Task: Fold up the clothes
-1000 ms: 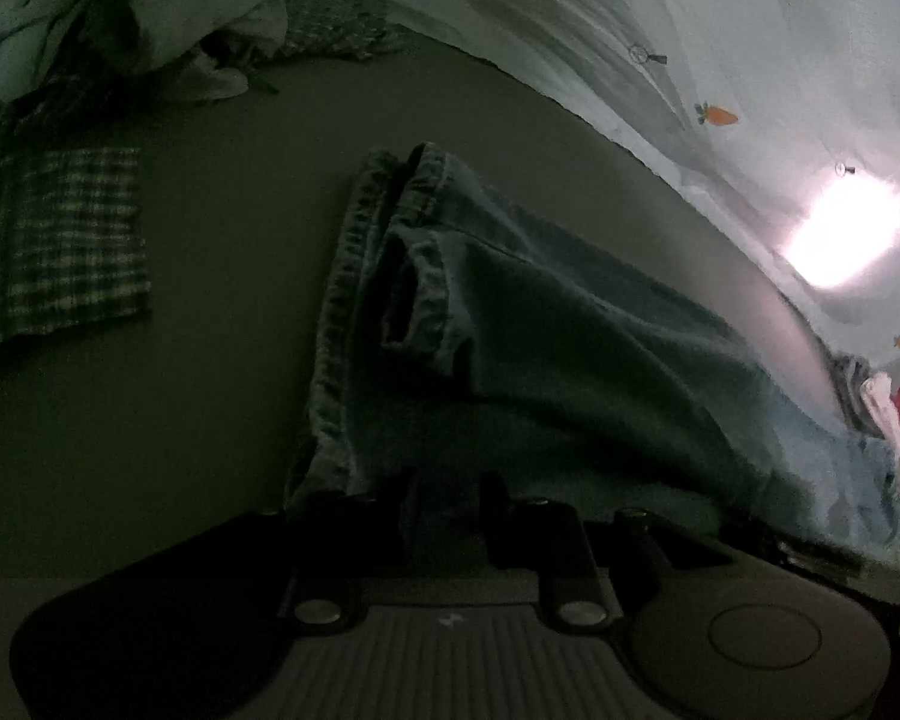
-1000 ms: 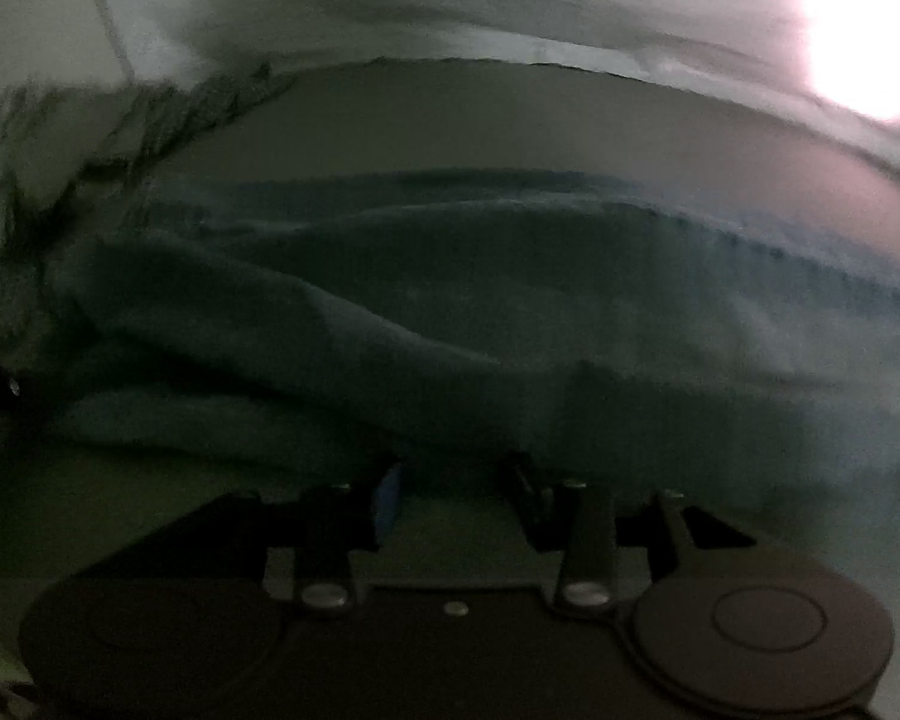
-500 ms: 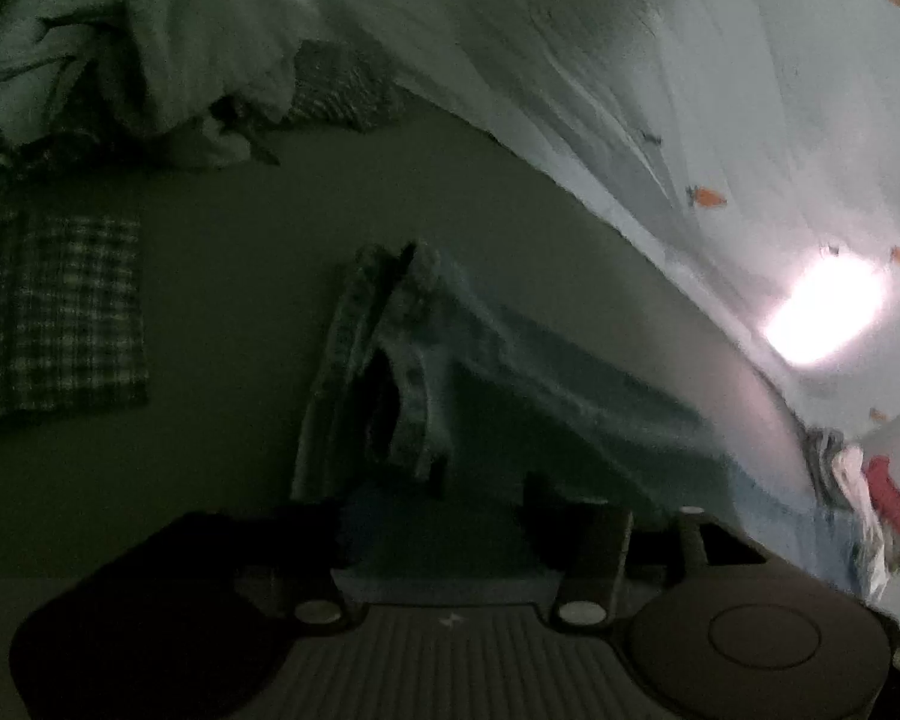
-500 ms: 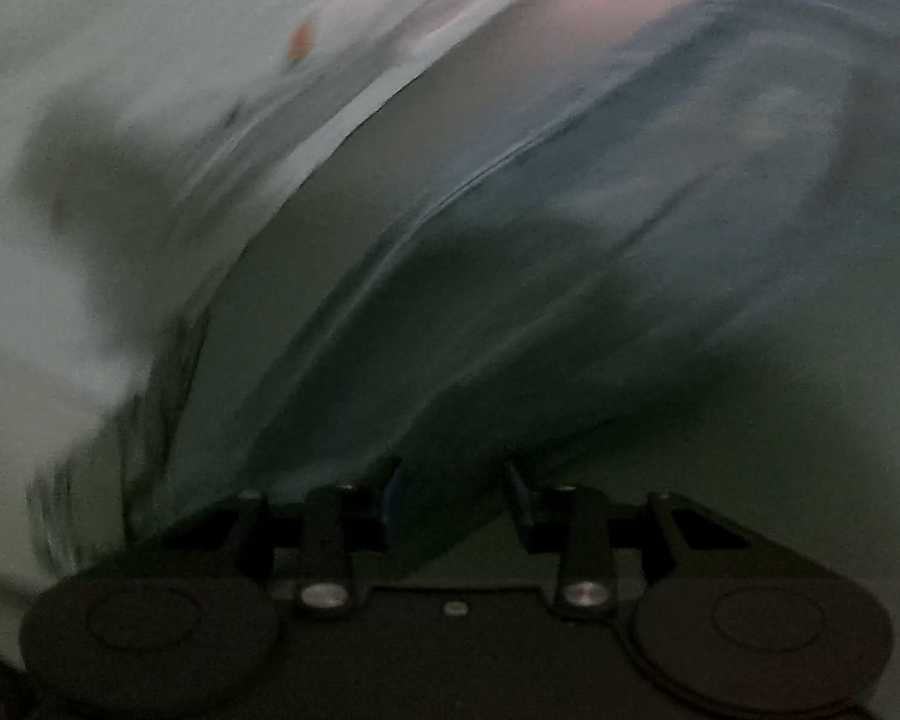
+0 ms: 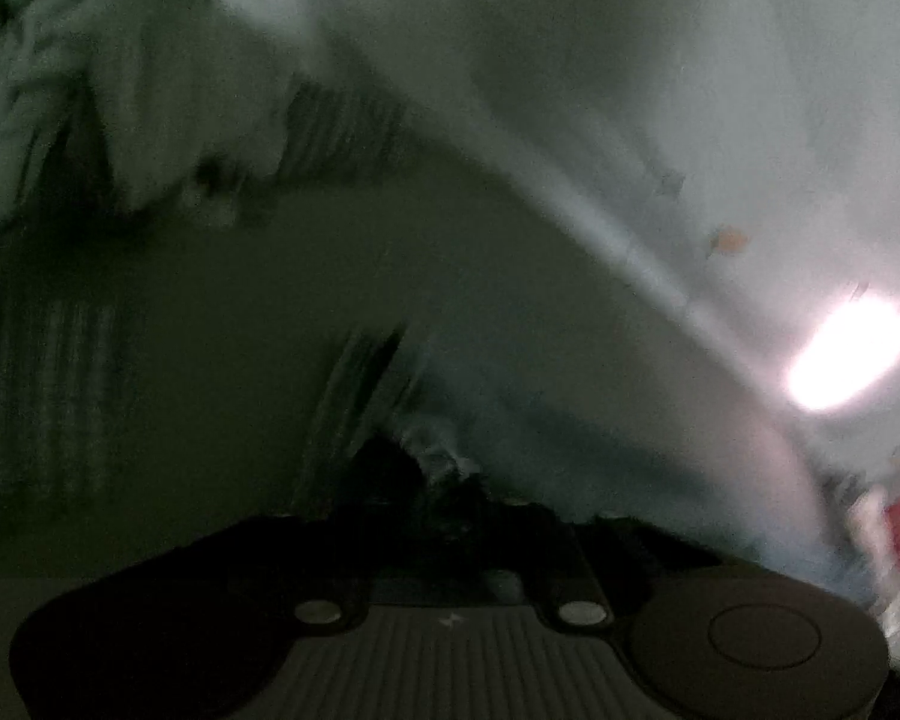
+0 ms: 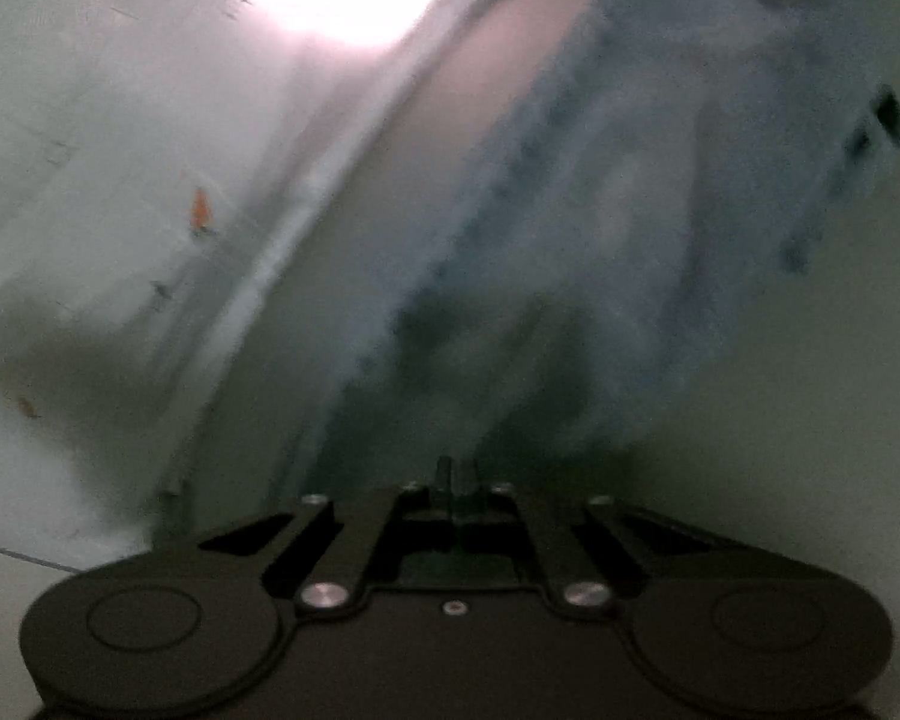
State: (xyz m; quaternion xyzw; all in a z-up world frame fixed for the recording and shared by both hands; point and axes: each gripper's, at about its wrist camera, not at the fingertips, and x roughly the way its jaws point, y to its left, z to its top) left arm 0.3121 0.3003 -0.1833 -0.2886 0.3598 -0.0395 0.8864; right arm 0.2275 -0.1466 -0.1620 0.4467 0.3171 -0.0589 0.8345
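A pair of light blue jeans (image 5: 570,420) lies stretched across the grey-green table (image 5: 330,276). In the left wrist view its bunched end rises into my left gripper (image 5: 444,492), which is shut on the denim; the fingers are dark and mostly hidden by the fabric. In the right wrist view the jeans (image 6: 600,210) run from the upper right down to my right gripper (image 6: 456,474). Its fingers are pressed together at the cloth's near edge and seem to pinch it. Both views are blurred.
A heap of pale clothes (image 5: 120,108) sits at the table's far left, with a checked cloth (image 5: 48,390) lying flat in front of it. A white sheet with small carrot prints (image 5: 720,120) hangs behind the table, carrying a bright light spot (image 5: 846,354). Red and white garments (image 5: 894,534) lie at the far right.
Both grippers have shut on the jeans. The left one has risen, lifting the bunched end off the table. The right one has rolled, so its view is now tilted.
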